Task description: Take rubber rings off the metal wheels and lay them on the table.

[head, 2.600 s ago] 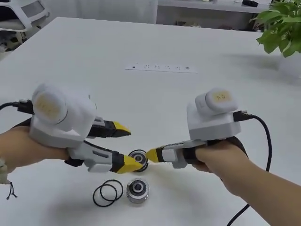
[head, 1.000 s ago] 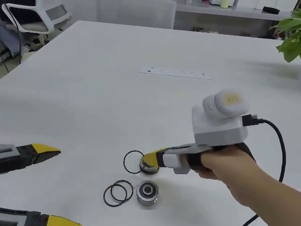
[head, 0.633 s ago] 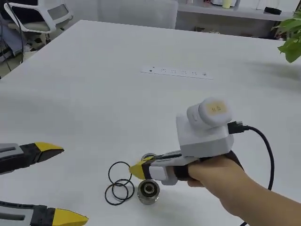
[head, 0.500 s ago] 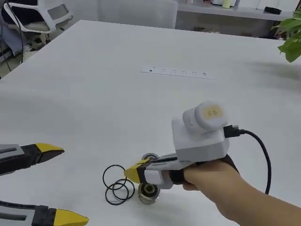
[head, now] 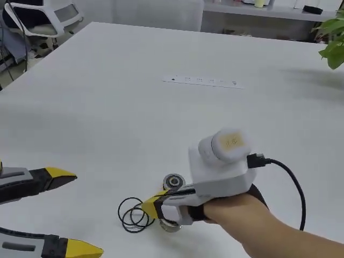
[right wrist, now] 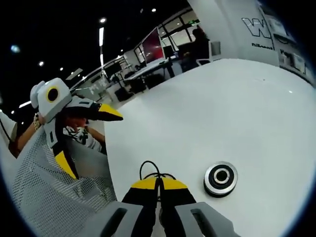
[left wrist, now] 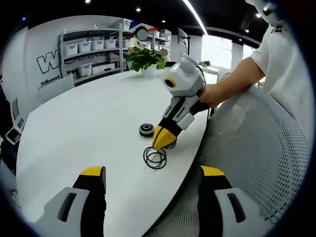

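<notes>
The white surface takes up most of my head view and runs far back to an office chair at the far left and a leafy plant at the far right.

My right claw lies low over the near part of the surface and points left. Its yellow-tipped jaws are clenched together with no gap I can make out. In the right gripper view the tips sit right at the edge of the rings. I cannot tell whether a loop is pinched between them or only touched.

My left claw is at the near left, well apart from the work. It is released, with its jaws spread wide and nothing between them.

A flat socket strip is set into the surface further out, well away from everything else.

One metal wheel lies flat just on the far side of the right claw. A second wheel sits on the near side, mostly hidden under that claw's jaws.

The rubber rings are thin black loops that overlap in a small cluster, flat on the surface. They lie just left of the right claw's tips and near the two wheels.
</notes>
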